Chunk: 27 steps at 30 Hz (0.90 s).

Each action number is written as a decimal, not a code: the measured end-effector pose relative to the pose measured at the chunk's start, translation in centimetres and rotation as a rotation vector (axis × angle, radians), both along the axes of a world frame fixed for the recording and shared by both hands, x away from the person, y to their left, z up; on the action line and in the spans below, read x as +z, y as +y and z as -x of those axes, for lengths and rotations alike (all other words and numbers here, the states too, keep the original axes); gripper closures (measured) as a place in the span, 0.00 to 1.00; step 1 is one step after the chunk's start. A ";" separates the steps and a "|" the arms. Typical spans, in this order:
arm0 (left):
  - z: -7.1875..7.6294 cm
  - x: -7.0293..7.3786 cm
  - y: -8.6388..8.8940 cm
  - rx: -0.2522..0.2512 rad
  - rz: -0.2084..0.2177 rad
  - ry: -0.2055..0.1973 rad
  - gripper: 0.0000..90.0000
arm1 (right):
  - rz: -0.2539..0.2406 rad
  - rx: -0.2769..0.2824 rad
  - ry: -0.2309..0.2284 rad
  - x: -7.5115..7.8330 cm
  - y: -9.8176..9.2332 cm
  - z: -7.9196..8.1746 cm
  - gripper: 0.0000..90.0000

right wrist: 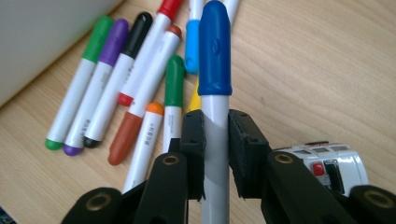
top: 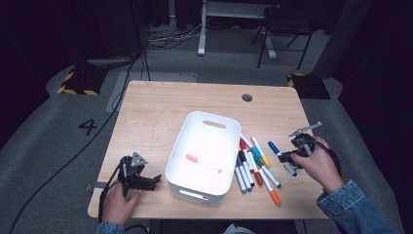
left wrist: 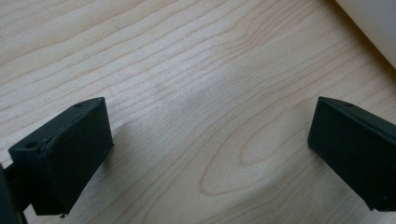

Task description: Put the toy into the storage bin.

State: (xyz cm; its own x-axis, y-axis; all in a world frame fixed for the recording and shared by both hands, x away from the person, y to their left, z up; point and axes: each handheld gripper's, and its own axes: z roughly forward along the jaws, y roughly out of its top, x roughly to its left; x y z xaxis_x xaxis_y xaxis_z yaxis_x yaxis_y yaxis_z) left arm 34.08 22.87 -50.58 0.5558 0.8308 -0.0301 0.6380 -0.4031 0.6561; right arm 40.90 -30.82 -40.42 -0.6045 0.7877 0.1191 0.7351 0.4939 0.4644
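Note:
My right gripper [top: 288, 157] is held above the table's right side, shut on a blue-capped marker [top: 273, 148]. In the right gripper view the pads [right wrist: 192, 140] clamp the marker's white barrel, and its blue cap [right wrist: 215, 46] points away past the jaws of the right gripper [right wrist: 215, 149]. A white bin [top: 229, 146] stands mid-table with one pink-capped marker [top: 202, 163] inside. Several loose markers [top: 253, 168] lie just right of the bin. My left gripper [top: 146, 181] rests near the front left and is open. Between the spread jaws of the left gripper [left wrist: 210, 135] lies only bare wood.
Below my right gripper the loose markers [right wrist: 121, 93] lie in a fan: green, purple, black, red, orange and others. A small white toy vehicle [right wrist: 327, 161] sits beside them. The bin's corner [left wrist: 373, 23] is close to my left gripper. A cable hole [top: 247, 97] is at the table's far side.

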 end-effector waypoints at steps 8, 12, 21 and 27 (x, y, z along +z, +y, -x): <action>0.0 0.0 0.0 -0.001 0.004 0.003 0.00 | -0.026 0.032 -0.045 2.2 0.6 -0.2 0.86; 0.0 0.0 0.0 0.000 0.002 0.002 0.00 | -0.042 0.039 -0.068 3.5 1.0 -0.2 0.86; 0.0 0.0 0.0 0.000 0.002 0.002 0.00 | -0.060 0.064 -0.112 5.7 1.7 -0.2 0.86; 0.0 0.0 0.0 0.000 0.002 0.002 0.00 | -0.056 0.096 -0.127 7.0 2.8 -0.3 0.86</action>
State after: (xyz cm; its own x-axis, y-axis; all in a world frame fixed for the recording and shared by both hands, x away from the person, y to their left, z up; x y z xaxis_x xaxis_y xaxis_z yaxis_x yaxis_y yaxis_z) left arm 34.08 22.86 -50.59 0.5558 0.8307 -0.0325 0.6391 -0.4019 0.6557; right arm 41.24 -28.00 -33.39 -0.6895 0.7199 0.0794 0.6196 0.5295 0.5794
